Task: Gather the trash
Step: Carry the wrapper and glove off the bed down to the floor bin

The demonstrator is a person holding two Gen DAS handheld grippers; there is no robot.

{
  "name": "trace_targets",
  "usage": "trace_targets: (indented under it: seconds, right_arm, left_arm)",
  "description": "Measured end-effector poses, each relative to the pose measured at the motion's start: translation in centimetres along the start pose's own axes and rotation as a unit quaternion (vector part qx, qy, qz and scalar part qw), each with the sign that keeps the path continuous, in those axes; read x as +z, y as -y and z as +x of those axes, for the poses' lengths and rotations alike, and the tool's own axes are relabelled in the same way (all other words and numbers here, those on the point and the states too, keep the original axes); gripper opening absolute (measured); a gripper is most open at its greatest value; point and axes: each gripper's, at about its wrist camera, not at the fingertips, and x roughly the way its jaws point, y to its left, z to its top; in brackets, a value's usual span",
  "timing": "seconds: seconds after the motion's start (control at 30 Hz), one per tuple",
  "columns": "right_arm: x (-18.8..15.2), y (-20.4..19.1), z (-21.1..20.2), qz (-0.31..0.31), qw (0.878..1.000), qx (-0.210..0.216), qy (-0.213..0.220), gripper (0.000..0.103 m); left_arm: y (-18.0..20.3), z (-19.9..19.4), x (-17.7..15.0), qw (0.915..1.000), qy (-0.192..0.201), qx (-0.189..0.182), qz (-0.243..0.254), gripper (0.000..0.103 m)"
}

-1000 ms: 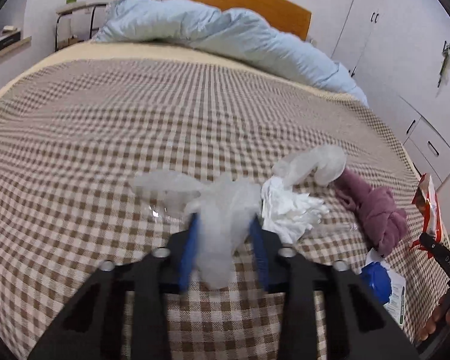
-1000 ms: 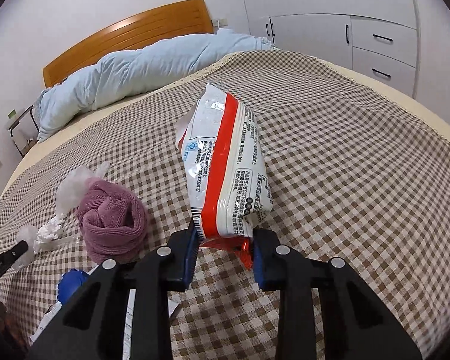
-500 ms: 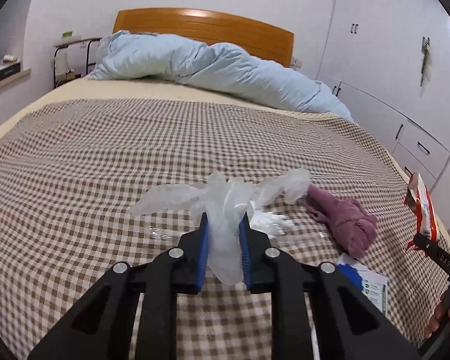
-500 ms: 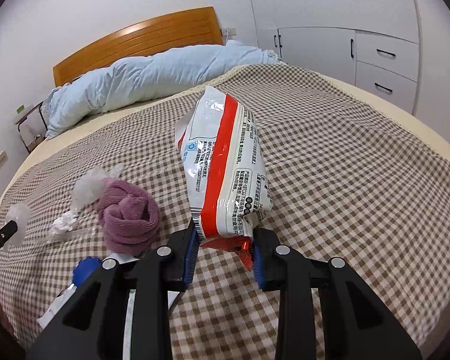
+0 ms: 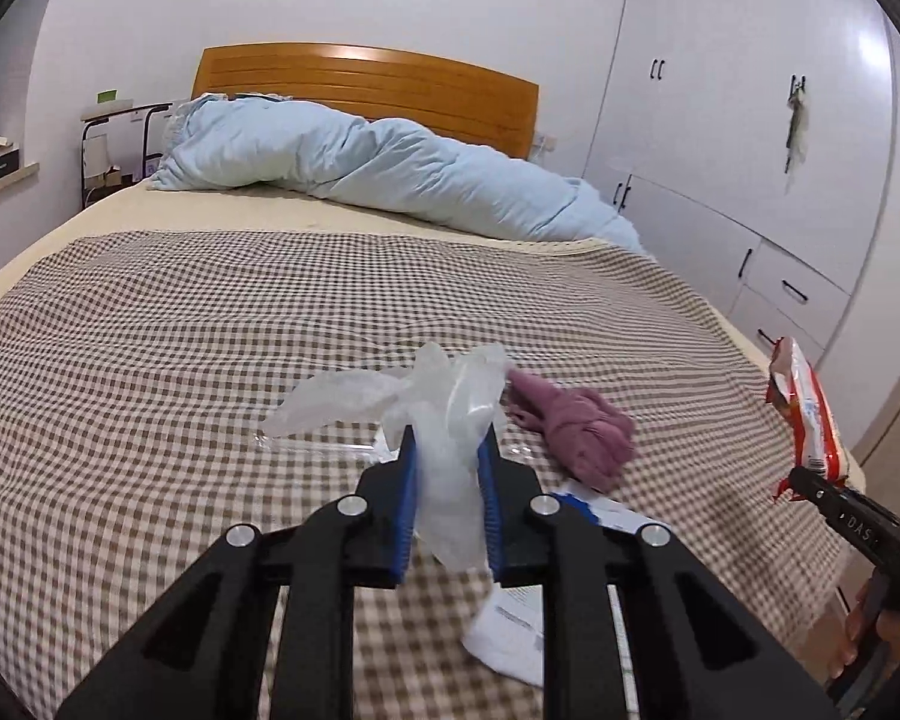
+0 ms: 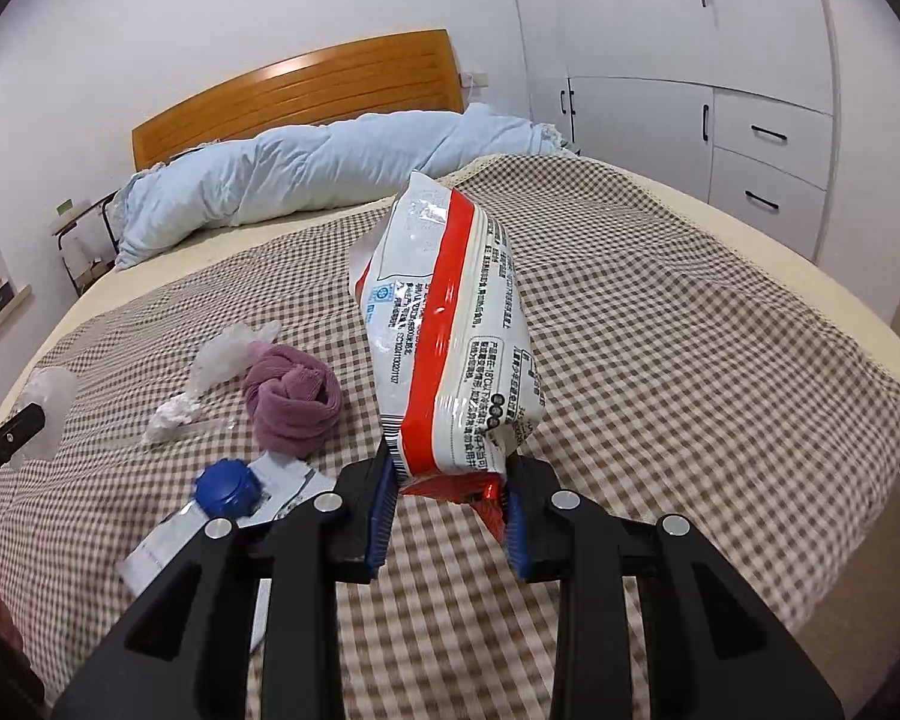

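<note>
Tools both loaded. Left tool (image 5: 447,468) clamped on crumpled clear plastic bag (image 5: 444,420), its jaws having just closed further on it. Right tool (image 6: 447,507) clamped on bottom seam of red-and-white snack packet (image 6: 450,330), which stands upright above it. Beyond the tools, on checked bedspread (image 6: 690,330): blue-capped tube (image 6: 228,486), then mauve cloth bundle (image 6: 294,396), white tissue (image 6: 171,414). Farthest, blue duvet (image 5: 360,168).

Black tool arm (image 5: 852,519) reads "DAS", perhaps cut off; snack packet (image 6: 450,336) print too small.
</note>
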Motion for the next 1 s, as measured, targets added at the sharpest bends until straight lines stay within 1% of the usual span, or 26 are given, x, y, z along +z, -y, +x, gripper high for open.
trace_targets:
  seconds: [0.2,0.43,0.53,0.63,0.7,0.83,1.0]
  right_arm:
    - [-1.2,-0.2,-2.9,-0.016,1.000,0.005,0.003,0.030]
    - [-3.1,-1.1,-6.3,-0.036,0.999,0.018,0.007,0.030]
    - [-3.9,-1.3,-7.7,-0.046,0.999,0.022,0.010,0.030]
    - [-5.0,-1.4,-9.2,-0.051,0.998,0.040,0.006,0.030]
    - [-5.9,-1.5,-10.1,-0.059,0.997,0.044,0.006,0.030]
    - [-7.4,-1.9,-11.9,-0.074,0.996,0.052,0.005,0.030]
    - [-9.2,-1.9,-14.2,-0.083,0.994,0.064,0.007,0.030]
  left_arm:
    - [1.2,-3.0,-0.5,0.9999,0.006,-0.013,0.007,0.016]
    - [2.5,-6.8,-1.9,0.9993,0.011,-0.030,0.020,0.016]
    - [3.0,-8.7,-2.5,0.9988,0.021,-0.039,0.023,0.016]
    - [3.5,-10.8,-3.1,0.9979,0.034,-0.049,0.025,0.016]
    - [3.9,-12.1,-3.6,0.9971,0.041,-0.057,0.028,0.016]
    - [4.8,-14.4,-4.8,0.9954,0.049,-0.071,0.042,0.016]
    - [5.6,-16.7,-6.1,0.9938,0.052,-0.076,0.062,0.016]
